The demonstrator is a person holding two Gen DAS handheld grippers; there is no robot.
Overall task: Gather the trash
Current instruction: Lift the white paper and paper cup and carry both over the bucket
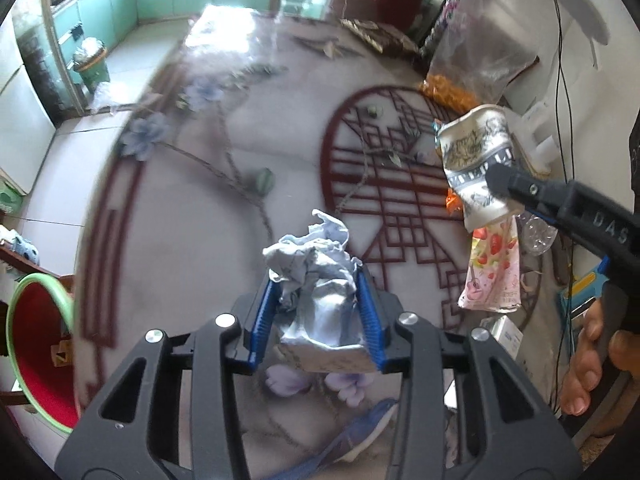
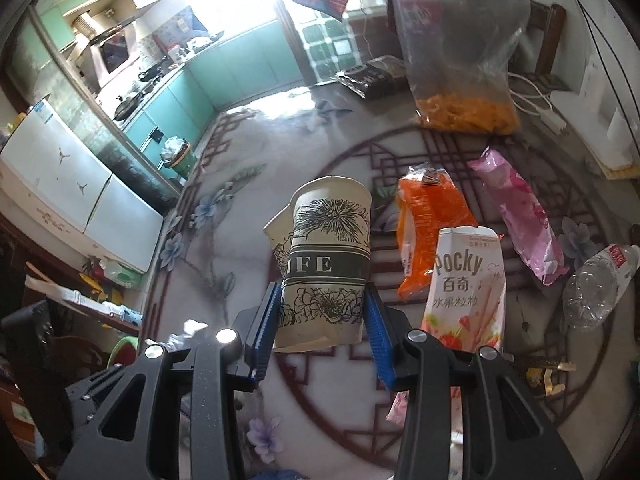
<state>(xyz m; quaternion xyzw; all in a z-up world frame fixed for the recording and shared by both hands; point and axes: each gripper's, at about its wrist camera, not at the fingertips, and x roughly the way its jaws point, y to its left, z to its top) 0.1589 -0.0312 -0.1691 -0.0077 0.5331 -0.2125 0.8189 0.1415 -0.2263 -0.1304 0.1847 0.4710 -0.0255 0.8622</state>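
Left wrist view: left tongs (image 1: 318,312) are clamping crumpled paper (image 1: 316,276). Right tongs (image 2: 320,324) are squeezing a paper cup (image 2: 324,260). Both probably need carrying to the red bin (image 1: 36,356) past the bench's (image 1: 192,220) left edge.

A lived-in home: ahead and left of the right claw (image 2: 320,324), a kitchen with teal cabinets (image 2: 240,68), a range hood (image 2: 104,28) and a white fridge (image 2: 76,192); below lies a floral-patterned worktop (image 2: 224,240) strewn with snack wrappers (image 2: 432,224).

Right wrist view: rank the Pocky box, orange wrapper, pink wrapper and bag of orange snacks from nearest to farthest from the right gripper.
1. Pocky box, just right of the right gripper.
2. Orange wrapper, behind the box.
3. Pink wrapper, farther right.
4. Bag of orange snacks, at the back.
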